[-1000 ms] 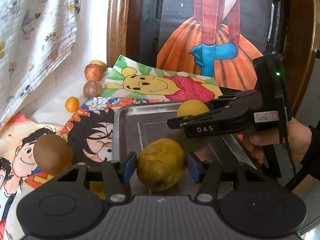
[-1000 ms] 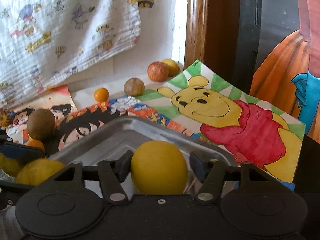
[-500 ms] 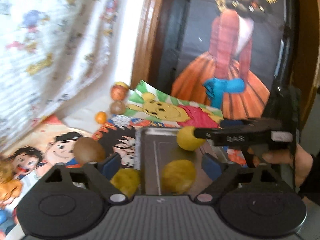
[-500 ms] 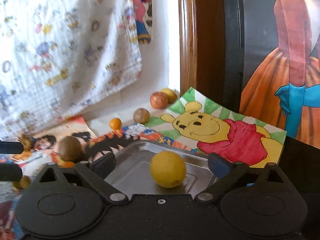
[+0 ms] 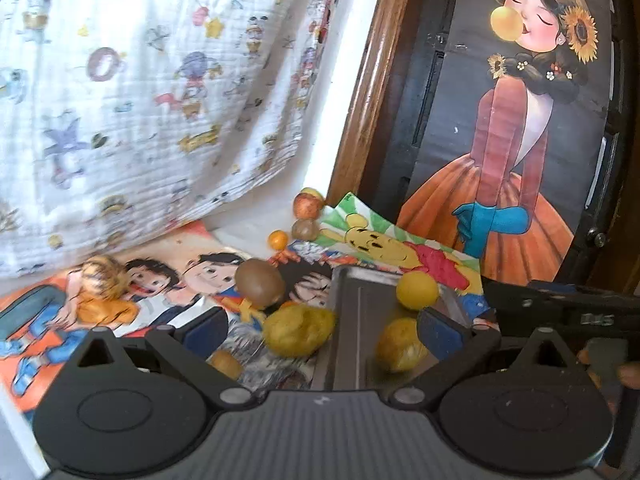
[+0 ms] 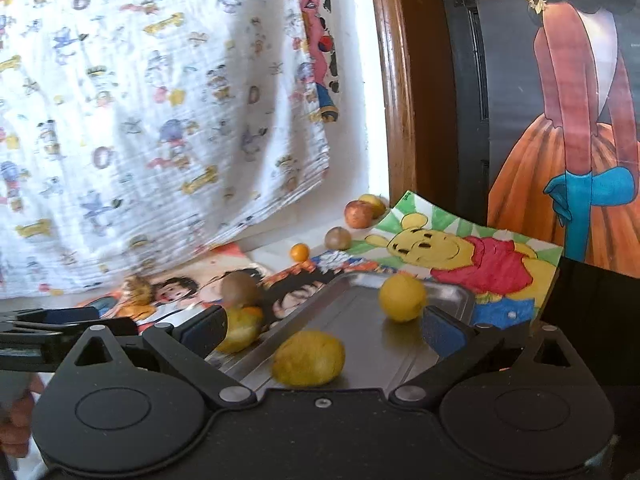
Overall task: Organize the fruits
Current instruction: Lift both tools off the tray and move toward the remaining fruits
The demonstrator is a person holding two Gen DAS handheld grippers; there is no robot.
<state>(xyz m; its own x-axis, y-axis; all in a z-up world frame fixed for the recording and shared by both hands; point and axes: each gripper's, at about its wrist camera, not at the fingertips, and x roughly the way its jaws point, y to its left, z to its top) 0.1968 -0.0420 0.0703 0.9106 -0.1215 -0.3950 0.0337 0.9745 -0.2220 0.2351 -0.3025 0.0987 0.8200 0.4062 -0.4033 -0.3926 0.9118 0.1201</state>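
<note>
Both your grippers, left gripper (image 5: 322, 326) and right gripper (image 6: 322, 330), have just spread their fingers wide and hold nothing. The shallow steel tray (image 6: 360, 312) carries a round yellow fruit (image 6: 402, 297) and an oblong yellow fruit (image 6: 308, 358). The nearest loose piece, a lumpy yellow fruit (image 5: 298, 330), lies just left of the tray, apparently closer to your left fingers.

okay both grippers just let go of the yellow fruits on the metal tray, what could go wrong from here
Both grippers' jaws have just been opening and nothing is between them now.

1. The round yellow fruit and the oval yellow fruit lie loose on the smooth tray; a bump could send either rolling.
2. Another yellow fruit lies just outside the tray's left rim, so the left gripper reaching for it could nudge the tray.
</note>
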